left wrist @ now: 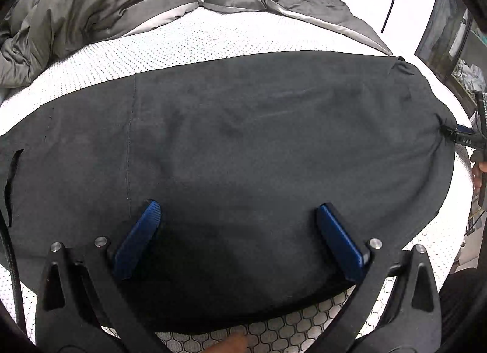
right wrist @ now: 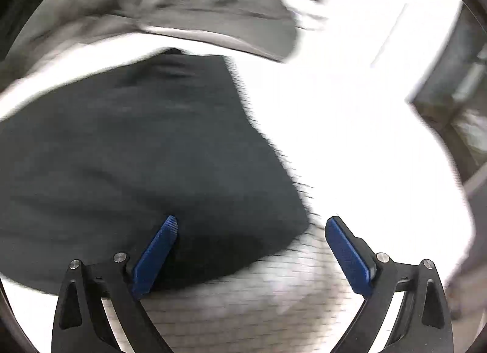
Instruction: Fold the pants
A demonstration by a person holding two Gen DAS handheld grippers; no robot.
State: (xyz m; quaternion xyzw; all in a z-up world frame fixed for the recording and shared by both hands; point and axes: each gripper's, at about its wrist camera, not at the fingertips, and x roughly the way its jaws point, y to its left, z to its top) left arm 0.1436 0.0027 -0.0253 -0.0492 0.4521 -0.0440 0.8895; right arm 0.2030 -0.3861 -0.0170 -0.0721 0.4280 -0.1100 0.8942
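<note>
Left wrist view, left to right:

- Grey duvet [left wrist: 100, 8]: rumpled, heaped along the far side of the bed.
- White mattress [left wrist: 188, 44]: dotted quilted cover, bare between the duvet and the garment; honeycomb pattern at the near edge.
- Dark pants [left wrist: 243, 146]: spread flat across the mattress and filling most of the view; a stitched seam runs down the left part and the cloth puckers at the right end.
- Left gripper [left wrist: 239, 211]: blue pads spread wide above the near part of the pants, nothing between them; whether the tips touch the cloth cannot be told.
- Fingertip [left wrist: 234, 344]: a person's, at the bottom edge, below the gripper.
- Right gripper [left wrist: 462, 136]: seen at the far right edge, at the puckered end of the pants; its jaw state cannot be told in this view.
- Hand [left wrist: 478, 170]: part of it, just below that gripper.

Right wrist view, left to right (heavily blurred):

- Pants [right wrist: 137, 155]: dark mass over the left half, lying on the mattress [right wrist: 350, 139].
- Right gripper [right wrist: 251, 222]: pads spread apart, empty; the left pad over the pants' near corner, the right pad over bare mattress.
- Duvet [right wrist: 197, 15]: grey, across the top.
</note>
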